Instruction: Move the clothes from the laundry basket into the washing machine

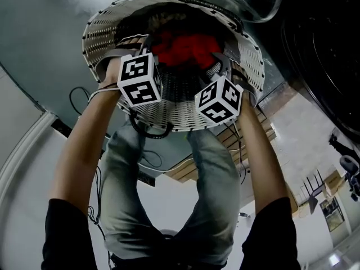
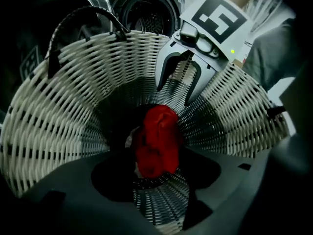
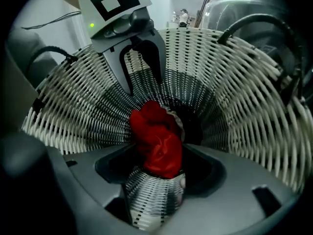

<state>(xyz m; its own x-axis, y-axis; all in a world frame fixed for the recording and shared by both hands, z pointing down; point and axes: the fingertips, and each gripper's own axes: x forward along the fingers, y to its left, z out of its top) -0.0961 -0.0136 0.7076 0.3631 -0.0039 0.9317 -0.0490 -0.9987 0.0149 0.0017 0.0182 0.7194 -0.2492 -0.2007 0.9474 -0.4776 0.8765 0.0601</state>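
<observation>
A red garment [image 1: 185, 48] lies crumpled at the bottom of the white woven laundry basket [image 1: 101, 32]. Both grippers point steeply down inside the basket's rim, above the garment and apart from it. In the right gripper view the left gripper [image 3: 145, 84] hangs opposite, its jaws apart and empty, with the red garment [image 3: 159, 141] below. The left gripper view shows the right gripper [image 2: 176, 93] the same way, open with nothing in it, over the garment [image 2: 156, 141]. A bit of pale cloth [image 3: 177, 120] peeks out beside the red one. The washing machine's round opening [image 2: 146, 11] stands behind the basket.
The basket has dark handles [image 2: 85, 21] at its rim. The washer's domed glass door [image 3: 244, 6] hangs open close to the basket. Below in the head view are the person's jeans-clad legs [image 1: 129, 196], black cables [image 1: 149, 133] and wooden boards [image 1: 264, 128] on the floor.
</observation>
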